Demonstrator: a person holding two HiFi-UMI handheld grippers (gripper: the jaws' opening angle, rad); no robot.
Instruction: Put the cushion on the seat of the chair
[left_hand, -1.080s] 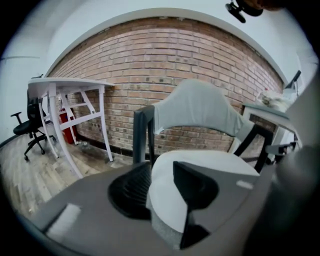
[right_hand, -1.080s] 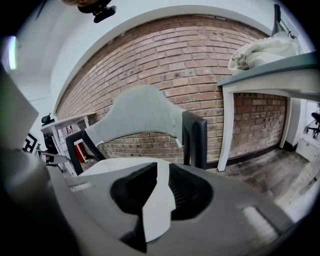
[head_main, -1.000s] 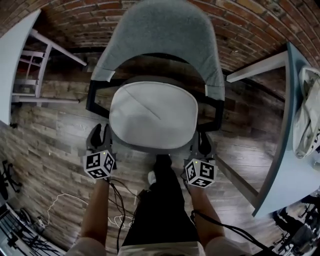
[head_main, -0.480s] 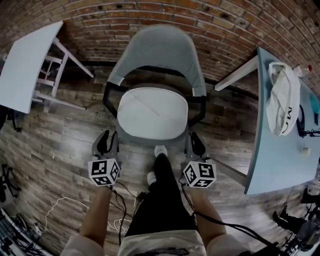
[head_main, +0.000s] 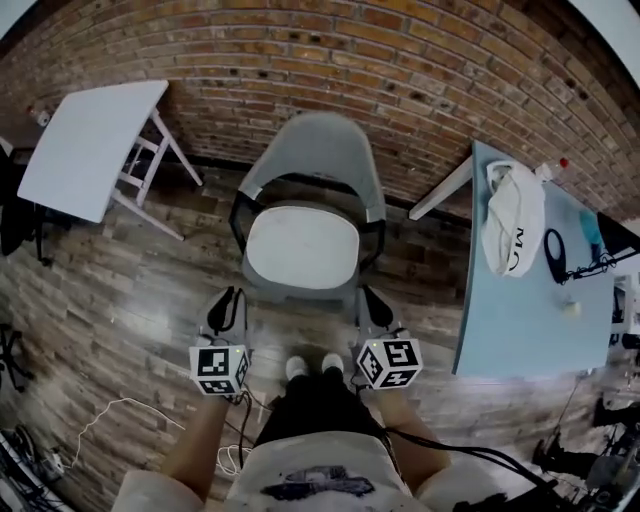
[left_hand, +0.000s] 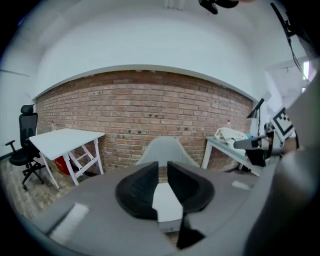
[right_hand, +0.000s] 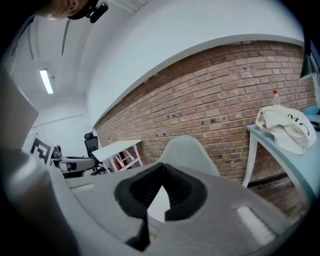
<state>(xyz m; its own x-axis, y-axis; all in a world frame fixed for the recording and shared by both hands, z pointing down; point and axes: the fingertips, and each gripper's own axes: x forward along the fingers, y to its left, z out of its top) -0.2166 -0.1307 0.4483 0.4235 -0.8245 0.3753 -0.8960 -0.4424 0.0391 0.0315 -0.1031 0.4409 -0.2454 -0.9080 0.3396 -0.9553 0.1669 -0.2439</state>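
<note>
The white cushion (head_main: 302, 246) lies flat on the seat of the grey chair (head_main: 313, 150), which stands against the brick wall. Both grippers hang in the air in front of the chair, apart from it. My left gripper (head_main: 229, 308) is near the seat's front left corner. Its jaws have just been closing, and a narrow gap with nothing in it still shows. My right gripper (head_main: 372, 305) is near the front right corner, its tips meeting on nothing. In the left gripper view the cushion (left_hand: 165, 200) shows far off between the jaws. The right gripper view shows the chair (right_hand: 187, 147) beyond its jaws.
A white folding table (head_main: 95, 140) stands at the left. A light blue table (head_main: 530, 300) at the right carries a white bag (head_main: 515, 225). Cables (head_main: 120, 410) lie on the wooden floor at lower left. A black office chair (left_hand: 25, 145) stands at the far left.
Both grippers have risen and drawn back from the chair's front edge, and the chair looks smaller. The left jaws have narrowed. The cushion has stayed on the seat.
</note>
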